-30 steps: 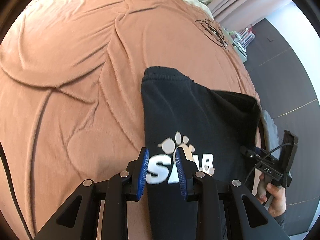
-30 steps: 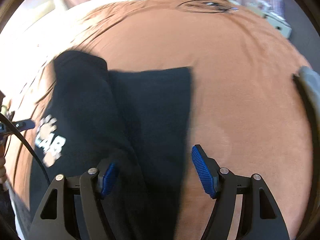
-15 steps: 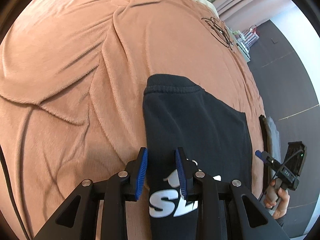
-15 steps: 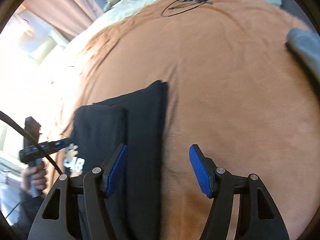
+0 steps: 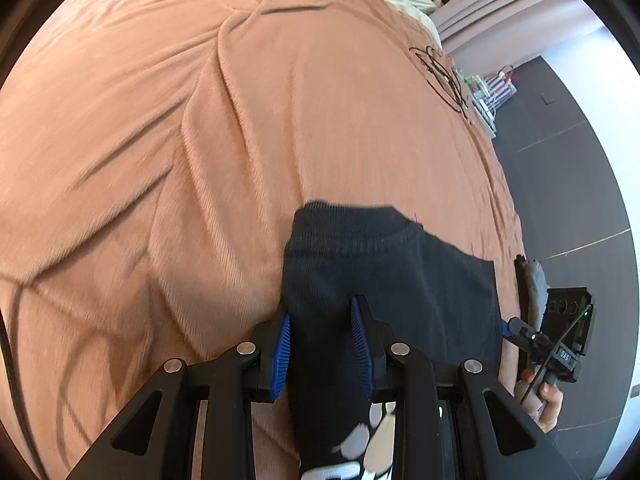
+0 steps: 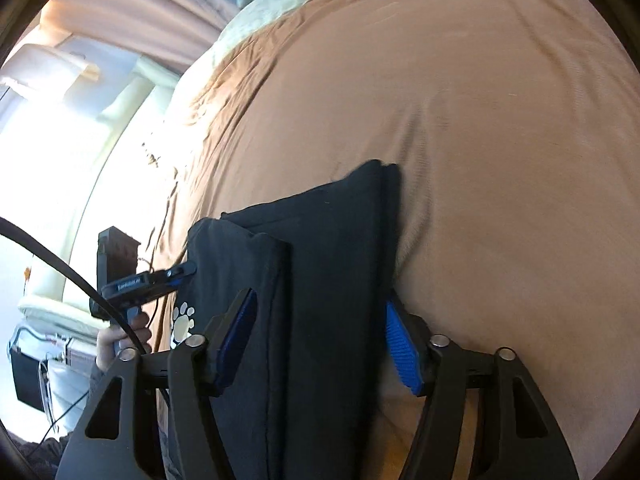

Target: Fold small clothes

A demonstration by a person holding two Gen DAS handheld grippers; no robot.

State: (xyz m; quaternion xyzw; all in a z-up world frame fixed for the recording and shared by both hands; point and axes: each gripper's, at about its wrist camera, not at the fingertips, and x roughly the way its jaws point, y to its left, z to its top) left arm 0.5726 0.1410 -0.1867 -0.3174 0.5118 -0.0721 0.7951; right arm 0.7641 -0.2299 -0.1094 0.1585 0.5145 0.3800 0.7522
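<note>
A black shirt (image 5: 384, 272) with a white paw print and lettering lies folded lengthwise on the brown blanket (image 5: 200, 140). My left gripper (image 5: 322, 344) is shut on a fold along the shirt's left side, and cloth fills the gap between the blue pads. In the right wrist view the same shirt (image 6: 320, 260) runs between the jaws of my right gripper (image 6: 320, 344). Those jaws are closing, one pad over the cloth and the other at its right edge, without a clear pinch. The left gripper (image 6: 176, 274) grips the shirt's far side, a hand (image 6: 120, 340) on its handle.
The blanket is creased on the left. A black cable loop (image 5: 440, 72) lies near the bed's far corner. A grey garment (image 5: 532, 280) sits at the bed's right edge, with dark floor (image 5: 580, 180) beyond. Pale bedding (image 6: 260, 20) and curtains (image 6: 140, 20) stand behind.
The shirt's print has slid down between my left jaws toward the frame's bottom, and the collar end is nearer. My right gripper has swung over the folded shirt and now straddles it.
</note>
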